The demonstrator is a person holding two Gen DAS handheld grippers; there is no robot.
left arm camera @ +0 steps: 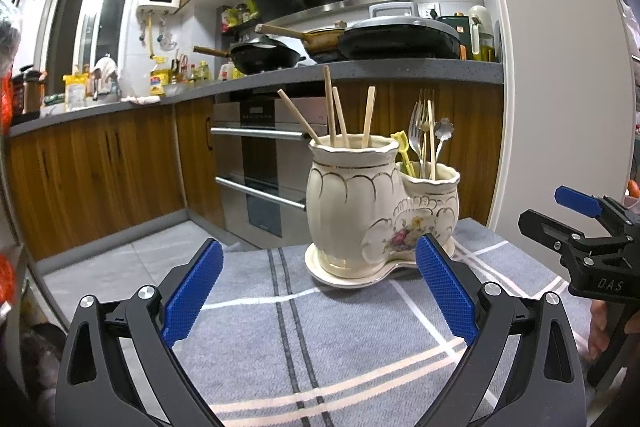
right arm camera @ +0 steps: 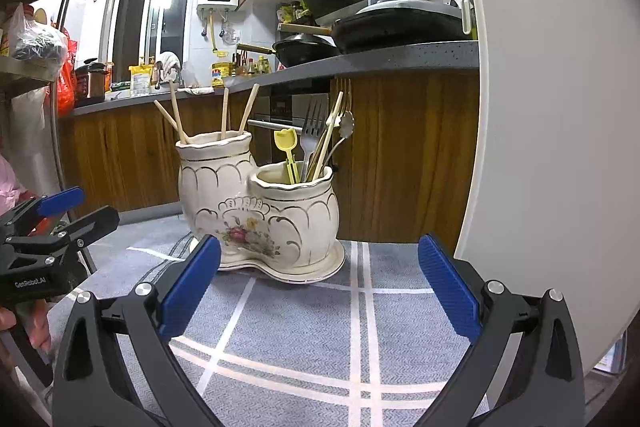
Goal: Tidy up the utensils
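Cream two-pot ceramic utensil holder [left arm camera: 380, 211] at twelve o'clock on grey checked tablecloth [left arm camera: 340, 339]; chopsticks [left arm camera: 334, 111] in taller pot, forks [right arm camera: 312, 131] in shorter. Left gripper [left arm camera: 318, 287] and right gripper [right arm camera: 320, 283] both gape wide, empty.

Glossy glazed ceramic holder [right arm camera: 260, 211], wooden chopsticks [left arm camera: 340, 115], shiny metal forks [right arm camera: 312, 131], woven cloth [right arm camera: 304, 327].

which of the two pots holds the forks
The shorter pot, with the flower-painted front; forks stand in it, while the taller pot holds only chopsticks.

Cream twin-pot holder [left arm camera: 360, 211] upright: chopsticks [left arm camera: 340, 115] in tall pot, forks [right arm camera: 314, 135] etc. in short.
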